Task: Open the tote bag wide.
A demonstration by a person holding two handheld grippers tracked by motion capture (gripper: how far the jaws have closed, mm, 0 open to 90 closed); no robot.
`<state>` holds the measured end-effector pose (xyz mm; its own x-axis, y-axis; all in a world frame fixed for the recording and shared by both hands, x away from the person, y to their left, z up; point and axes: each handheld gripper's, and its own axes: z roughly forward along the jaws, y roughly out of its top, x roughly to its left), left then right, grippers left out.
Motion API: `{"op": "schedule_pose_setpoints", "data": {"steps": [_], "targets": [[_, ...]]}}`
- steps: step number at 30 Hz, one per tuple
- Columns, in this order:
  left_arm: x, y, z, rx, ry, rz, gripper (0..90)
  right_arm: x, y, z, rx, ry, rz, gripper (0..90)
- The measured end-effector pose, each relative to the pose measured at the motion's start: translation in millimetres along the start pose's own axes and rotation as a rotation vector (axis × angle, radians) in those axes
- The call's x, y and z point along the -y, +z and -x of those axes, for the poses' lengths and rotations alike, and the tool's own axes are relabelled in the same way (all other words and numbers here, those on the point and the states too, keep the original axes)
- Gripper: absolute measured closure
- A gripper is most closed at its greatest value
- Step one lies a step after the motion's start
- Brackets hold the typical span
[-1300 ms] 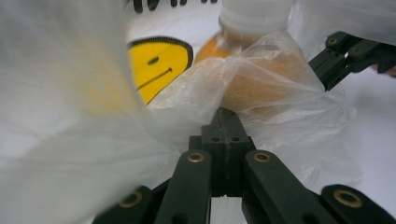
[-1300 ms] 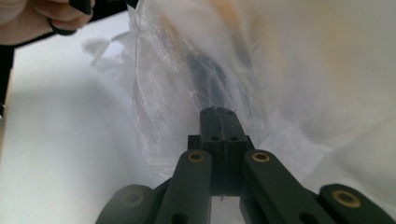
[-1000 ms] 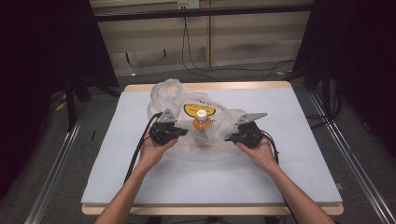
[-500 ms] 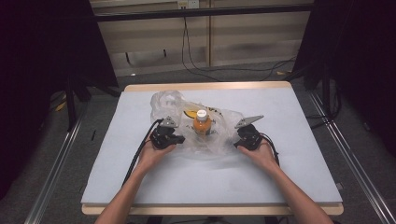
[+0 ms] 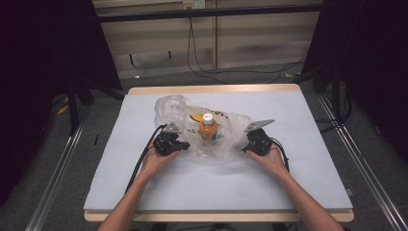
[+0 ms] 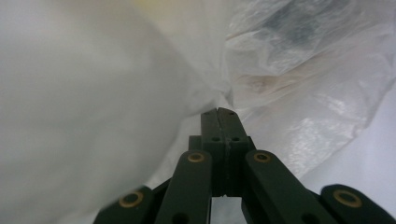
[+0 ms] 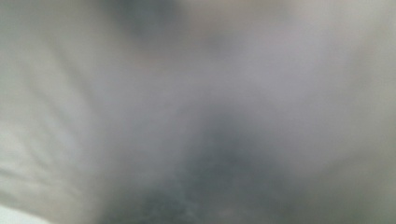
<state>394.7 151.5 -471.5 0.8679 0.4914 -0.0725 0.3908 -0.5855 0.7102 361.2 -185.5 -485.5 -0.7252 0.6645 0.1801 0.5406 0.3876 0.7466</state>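
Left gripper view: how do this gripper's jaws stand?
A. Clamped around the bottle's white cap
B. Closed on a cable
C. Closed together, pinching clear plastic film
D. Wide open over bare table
C. In the left gripper view the left gripper has its two black jaws pressed flat together, with the film of the clear plastic bag gathered at their tips.

No text, brand, number or sign could be read anywhere. The clear plastic bag on the worktop bore a yellow patch and a few dark marks near its upper side in the high view; these were perhaps print, but too small to make out. The orange bottle inside it showed no legible label. In the left gripper view the bag's film carried only a dark smudge, nothing readable.
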Motion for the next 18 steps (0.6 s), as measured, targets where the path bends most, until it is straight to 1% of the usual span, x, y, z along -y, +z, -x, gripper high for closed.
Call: {"op": "schedule_pose_setpoints", "data": {"steps": [1,2,3,4,5,6,7,8,9,10,11,12,13,14,15,16,17,18], "targets": [[0.0,0.0,0.0,0.0,0.0,0.0,90.0,0.0,0.0,0.0,0.0,0.0,0.0,90.0],[-0.3,-2.1,1.8,0.009,-0.01,0.019,90.0,-1.4,-6.8,-2.0,-0.006,-0.004,0.023,90.0],[-1.1,-5.0,3.7,0.011,-0.006,0.033,90.0,-1.4,-6.8,-2.0,-0.006,-0.004,0.023,90.0],[-2.2,-9.6,5.8,0.011,-0.005,0.03,90.0,-2.3,-15.7,-4.8,-0.004,-0.008,0.041,90.0],[-2.5,-17.1,9.4,0.027,-0.006,0.067,90.0,-2.4,-20.4,-6.6,0.0,-0.008,0.048,90.0],[-2.8,-21.3,12.4,0.024,0.003,0.07,90.0,-2.0,-25.4,-8.0,-0.007,-0.006,0.056,90.0],[-2.8,-21.3,12.4,0.024,0.003,0.07,90.0,-2.0,-25.4,-8.0,-0.007,-0.006,0.056,90.0],[-2.7,-26.0,15.0,0.021,0.014,0.072,90.0,-1.1,-30.5,-9.3,-0.011,-0.004,0.068,90.0],[-1.4,-30.1,16.5,0.037,0.016,0.093,90.0,0.4,-35.8,-10.8,-0.015,0.0,0.081,90.0],[0.2,-34.8,18.2,0.033,0.023,0.098,90.0,2.2,-41.1,-12.4,-0.02,0.004,0.088,90.0],[4.2,-41.7,21.0,0.03,0.028,0.114,90.0,6.6,-52.3,-15.2,-0.014,-0.004,0.101,90.0],[4.2,-41.7,21.0,0.03,0.028,0.114,90.0,6.6,-52.3,-15.2,-0.014,-0.004,0.101,90.0],[8.1,-49.6,22.0,0.027,0.037,0.135,90.0,10.7,-64.9,-16.3,-0.019,0.003,0.127,90.0],[9.0,-53.1,23.6,0.017,0.044,0.141,90.0,12.3,-71.4,-17.1,-0.014,0.004,0.136,90.0],[9.0,-53.1,23.6,0.017,0.044,0.141,90.0,12.3,-71.4,-17.1,-0.014,0.004,0.136,90.0],[9.2,-57.6,24.7,0.002,0.058,0.142,90.0,13.5,-77.5,-17.4,-0.012,0.006,0.148,90.0],[9.2,-61.9,25.0,0.014,0.049,0.162,90.0,14.1,-83.3,-17.6,-0.017,0.012,0.162,90.0],[8.5,-66.3,25.4,0.023,0.042,0.181,90.0,13.7,-89.2,-18.7,-0.011,0.008,0.174,90.0]]}}
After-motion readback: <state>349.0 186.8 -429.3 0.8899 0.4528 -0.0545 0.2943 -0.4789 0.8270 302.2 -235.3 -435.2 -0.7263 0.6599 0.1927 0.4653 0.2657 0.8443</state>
